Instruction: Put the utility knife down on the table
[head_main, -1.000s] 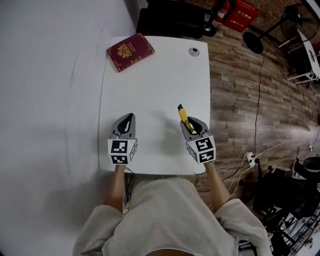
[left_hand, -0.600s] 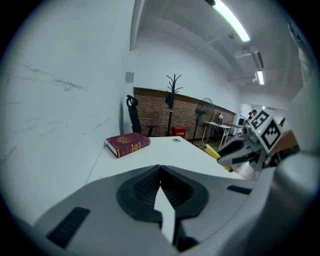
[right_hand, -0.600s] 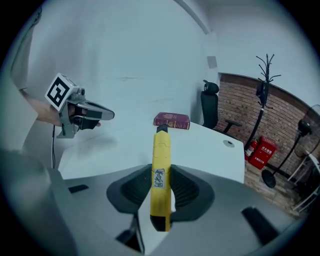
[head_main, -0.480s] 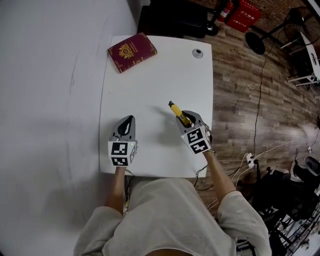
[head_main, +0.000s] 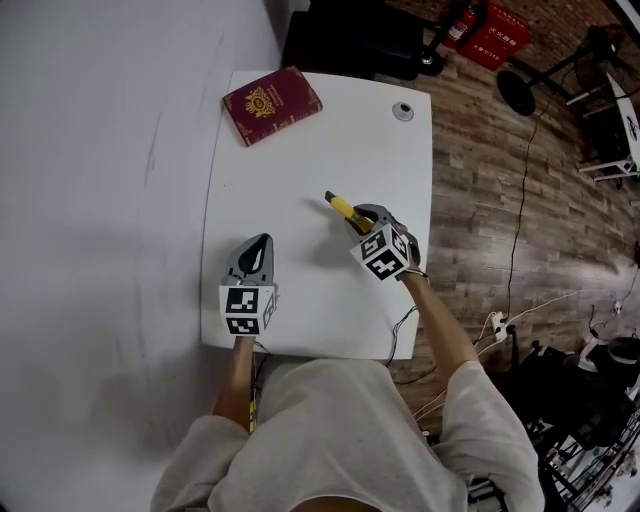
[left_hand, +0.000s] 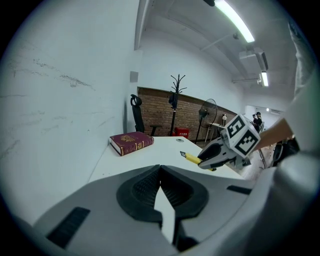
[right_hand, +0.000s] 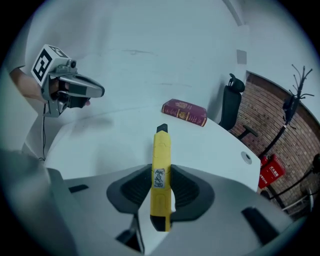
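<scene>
A yellow utility knife (head_main: 342, 205) (right_hand: 160, 170) (left_hand: 192, 158) with a black tip sticks out forward from my right gripper (head_main: 362, 216) (right_hand: 161, 187), which is shut on its handle. The knife points up and left over the middle of the white table (head_main: 300, 160), close above its top. My left gripper (head_main: 254, 249) (left_hand: 160, 192) rests near the table's front left edge, shut with nothing between its pads. In the right gripper view the left gripper (right_hand: 75, 89) shows at the upper left.
A dark red book (head_main: 271, 104) (left_hand: 131, 142) (right_hand: 184, 112) lies at the table's far left corner. A small round grey fitting (head_main: 403, 111) (right_hand: 245, 157) sits near the far right corner. Wooden floor, a black chair (right_hand: 231, 105) and cables lie to the right.
My right gripper has carried the knife forward and left over the table, lower, and has rolled so the knife points more to the left. The left gripper has stayed put.
</scene>
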